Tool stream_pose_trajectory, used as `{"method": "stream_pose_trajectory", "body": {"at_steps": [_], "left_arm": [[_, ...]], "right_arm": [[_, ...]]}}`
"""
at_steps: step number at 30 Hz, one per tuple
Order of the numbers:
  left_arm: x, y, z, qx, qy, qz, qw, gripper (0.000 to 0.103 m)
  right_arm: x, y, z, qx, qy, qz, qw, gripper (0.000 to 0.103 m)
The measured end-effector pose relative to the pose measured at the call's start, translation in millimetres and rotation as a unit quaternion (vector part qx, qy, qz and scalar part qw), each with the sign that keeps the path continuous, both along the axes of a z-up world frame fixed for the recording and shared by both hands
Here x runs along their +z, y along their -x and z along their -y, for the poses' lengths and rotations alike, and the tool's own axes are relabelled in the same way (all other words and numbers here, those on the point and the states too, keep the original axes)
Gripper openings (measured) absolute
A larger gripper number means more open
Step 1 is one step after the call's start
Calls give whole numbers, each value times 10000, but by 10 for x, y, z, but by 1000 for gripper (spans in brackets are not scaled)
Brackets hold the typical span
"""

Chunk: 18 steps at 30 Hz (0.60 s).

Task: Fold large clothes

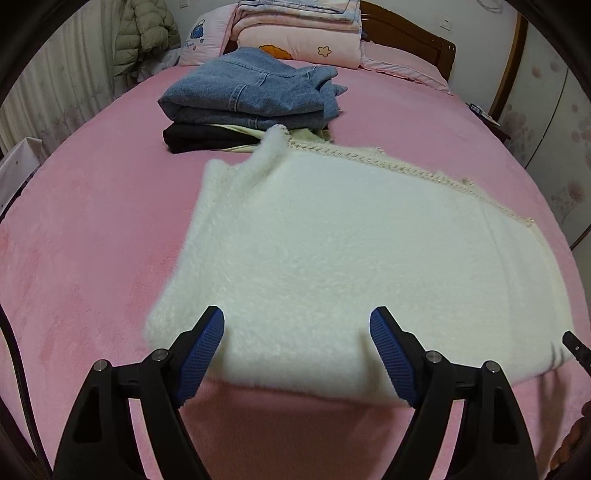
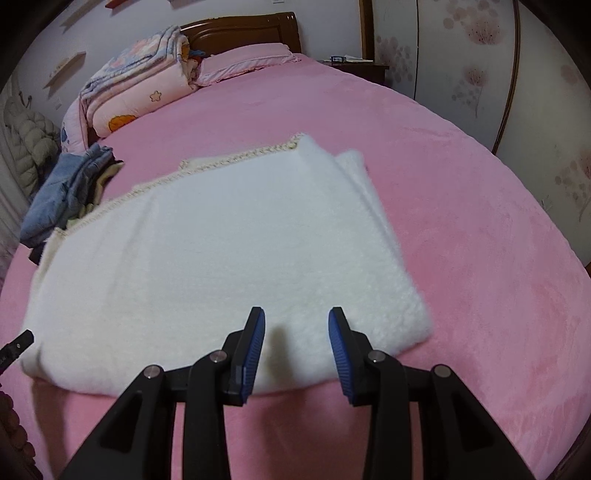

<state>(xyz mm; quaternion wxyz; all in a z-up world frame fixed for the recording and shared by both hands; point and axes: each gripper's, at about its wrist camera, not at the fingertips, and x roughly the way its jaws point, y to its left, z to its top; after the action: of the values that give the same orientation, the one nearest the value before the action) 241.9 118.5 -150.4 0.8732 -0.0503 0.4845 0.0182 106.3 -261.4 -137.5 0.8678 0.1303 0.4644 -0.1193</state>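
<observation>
A fluffy white garment (image 1: 332, 258) lies folded flat on the pink bed, with a braided cream trim along its far edge; it also shows in the right wrist view (image 2: 207, 251). My left gripper (image 1: 297, 325) is open and empty, fingers spread wide just above the garment's near edge, toward its left side. My right gripper (image 2: 296, 325) is open and empty, hovering over the near edge toward the garment's right corner. The tip of the other gripper shows at each view's edge.
A stack of folded clothes, jeans (image 1: 255, 92) on top of a black item, lies beyond the white garment. Folded quilts (image 1: 299, 33) and pillows sit by the wooden headboard (image 2: 243, 31). A nightstand (image 2: 360, 66) stands beside the bed.
</observation>
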Motion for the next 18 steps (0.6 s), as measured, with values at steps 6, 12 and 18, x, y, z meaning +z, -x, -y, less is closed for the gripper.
{"method": "stream_pose_trajectory", "body": {"at_steps": [6, 12, 18], "left_arm": [[471, 218, 88, -191, 216, 206, 9994, 87], [859, 522, 168, -389, 441, 520, 9969, 90], [980, 771, 172, -479, 689, 587, 9947, 90]], "right_arm": [[436, 162, -272, 244, 77, 330, 9991, 37], [792, 301, -587, 585, 6, 652, 9962, 38], [1003, 419, -911, 881, -23, 929, 9918, 46]]}}
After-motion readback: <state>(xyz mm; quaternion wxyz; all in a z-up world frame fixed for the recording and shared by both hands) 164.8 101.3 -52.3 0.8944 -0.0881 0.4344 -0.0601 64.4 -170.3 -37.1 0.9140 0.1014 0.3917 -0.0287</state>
